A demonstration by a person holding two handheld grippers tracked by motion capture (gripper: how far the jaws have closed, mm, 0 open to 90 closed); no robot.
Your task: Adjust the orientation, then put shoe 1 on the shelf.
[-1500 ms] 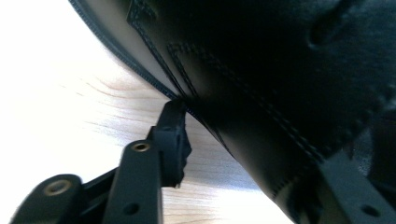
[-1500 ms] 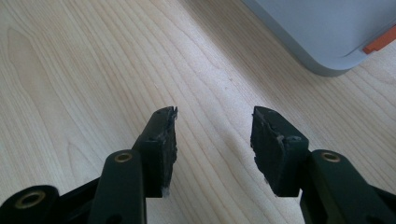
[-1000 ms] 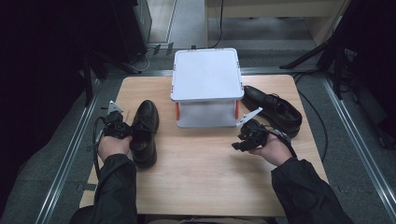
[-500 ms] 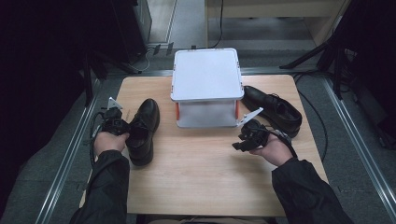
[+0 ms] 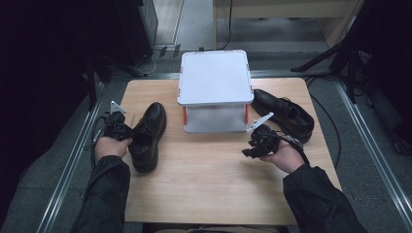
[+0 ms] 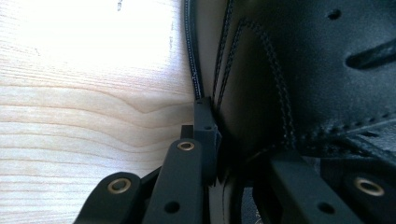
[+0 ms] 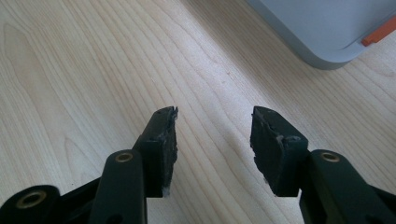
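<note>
Clamping the left gripper (image 5: 127,132) tight on the side wall of the near black shoe (image 5: 147,136), one jaw outside the leather and one inside the opening. Lying on the counter (image 5: 204,184) at its left side, toe pointing away toward the far edge, long axis running near-to-far, just left of the white lidded box (image 5: 214,92). Resting the right gripper (image 7: 212,133) with jaws wide and empty over bare wood near the box's front corner. Sitting closer to that hand, the second shoe (image 5: 284,114), behind it to the right.
</note>
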